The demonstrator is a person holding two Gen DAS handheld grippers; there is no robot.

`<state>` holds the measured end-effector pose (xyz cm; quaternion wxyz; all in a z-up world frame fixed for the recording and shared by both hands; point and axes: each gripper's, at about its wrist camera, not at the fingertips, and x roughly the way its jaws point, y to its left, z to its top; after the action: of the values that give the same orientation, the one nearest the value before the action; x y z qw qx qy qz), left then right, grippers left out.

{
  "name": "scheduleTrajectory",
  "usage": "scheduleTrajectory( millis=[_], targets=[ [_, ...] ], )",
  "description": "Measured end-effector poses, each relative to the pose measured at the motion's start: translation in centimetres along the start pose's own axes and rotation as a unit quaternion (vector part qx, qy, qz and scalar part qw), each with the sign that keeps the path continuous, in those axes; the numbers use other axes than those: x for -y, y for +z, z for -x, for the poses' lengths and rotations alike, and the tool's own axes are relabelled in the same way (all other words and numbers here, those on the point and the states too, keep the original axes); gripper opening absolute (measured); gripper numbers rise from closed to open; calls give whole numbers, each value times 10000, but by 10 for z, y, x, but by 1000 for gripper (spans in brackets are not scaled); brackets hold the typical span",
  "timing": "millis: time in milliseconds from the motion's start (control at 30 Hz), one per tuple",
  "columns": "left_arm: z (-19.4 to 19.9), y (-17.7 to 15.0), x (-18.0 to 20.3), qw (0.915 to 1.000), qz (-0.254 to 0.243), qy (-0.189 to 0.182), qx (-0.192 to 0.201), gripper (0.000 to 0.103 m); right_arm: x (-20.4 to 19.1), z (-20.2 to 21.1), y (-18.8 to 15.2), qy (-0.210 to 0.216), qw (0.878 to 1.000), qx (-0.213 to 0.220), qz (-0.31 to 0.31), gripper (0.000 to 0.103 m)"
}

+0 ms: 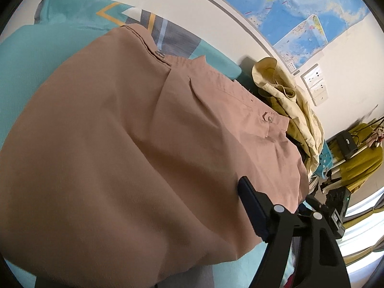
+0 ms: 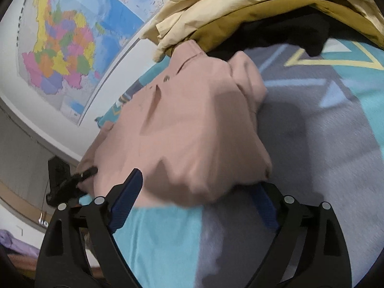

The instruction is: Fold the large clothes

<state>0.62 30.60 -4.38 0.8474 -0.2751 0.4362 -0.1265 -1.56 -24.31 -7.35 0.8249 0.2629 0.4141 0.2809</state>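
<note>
A large dusty-pink garment point(image 1: 124, 139) with snap buttons lies spread on a teal and grey bed cover point(image 1: 36, 48). My left gripper point(image 1: 276, 196) is at the garment's right edge, with pink cloth running between its jaws. In the right wrist view the same garment point(image 2: 187, 129) is bunched and folded over. My right gripper point(image 2: 199, 192) has its blue fingers point(image 2: 127, 199) wide apart, with the garment's near edge lying between them. The left gripper point(image 2: 84, 174) shows at the garment's far left edge, closed on cloth.
A pale yellow jacket point(image 1: 288, 100) is heaped past the pink garment, over dark clothes point(image 2: 283, 31). Wall maps point(image 1: 300, 7) hang behind the bed. A mustard cloth and a black device point(image 1: 348, 144) sit at the right. A bright window is at lower right.
</note>
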Motion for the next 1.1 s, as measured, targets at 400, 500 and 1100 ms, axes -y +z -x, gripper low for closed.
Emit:
scheduleTrajectory(
  millis=[400,500,1100],
  targets=[
    [-12,13,11,9986,-181,489,120,71,-16,-44,29,255,9996,-44,71,85],
    [-13,15,12,9973,-203,682,181,63,-17,-48,31,217,9997,-43,55,79],
    [-21,14,23,9913,-410,1192,383,62,1,-56,39,165,9994,-103,-272,29]
  ],
)
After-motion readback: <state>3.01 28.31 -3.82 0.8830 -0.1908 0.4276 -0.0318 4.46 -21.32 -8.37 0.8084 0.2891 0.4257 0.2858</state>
